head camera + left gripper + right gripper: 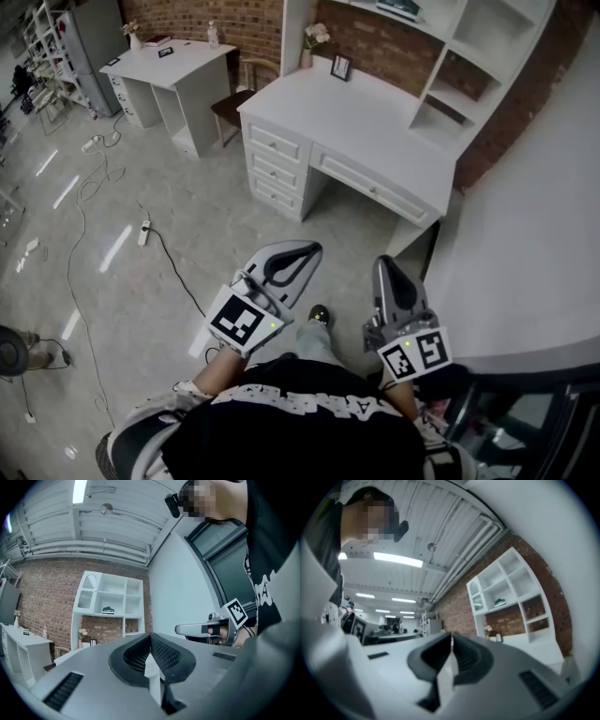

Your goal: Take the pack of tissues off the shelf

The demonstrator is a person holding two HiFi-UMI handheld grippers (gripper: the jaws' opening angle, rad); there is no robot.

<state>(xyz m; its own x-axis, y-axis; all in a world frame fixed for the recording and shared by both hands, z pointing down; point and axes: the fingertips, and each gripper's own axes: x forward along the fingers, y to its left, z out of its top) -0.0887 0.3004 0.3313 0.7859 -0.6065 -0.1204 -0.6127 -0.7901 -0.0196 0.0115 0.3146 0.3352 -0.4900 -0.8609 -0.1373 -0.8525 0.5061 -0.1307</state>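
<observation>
The pack of tissues [398, 9], small and green-and-white, lies in a middle compartment of the white shelf unit [469, 56] above the desk; it also shows in the left gripper view as the pack [108, 610] and in the right gripper view as the pack [500, 602]. Both grippers are held close to the person's body, far from the shelf and pointing toward it. My left gripper [309, 248] is shut with nothing between its jaws [150, 637]. My right gripper [386, 262] is also shut and empty [451, 637].
A white desk with drawers [356, 122] stands under the shelf unit, bearing a flower vase [314, 37] and a small picture frame [340, 66]. A chair [239, 98] and a second desk [169, 66] stand further left. Cables and a power strip [143, 232] lie on the floor. A white wall [525, 253] runs along the right.
</observation>
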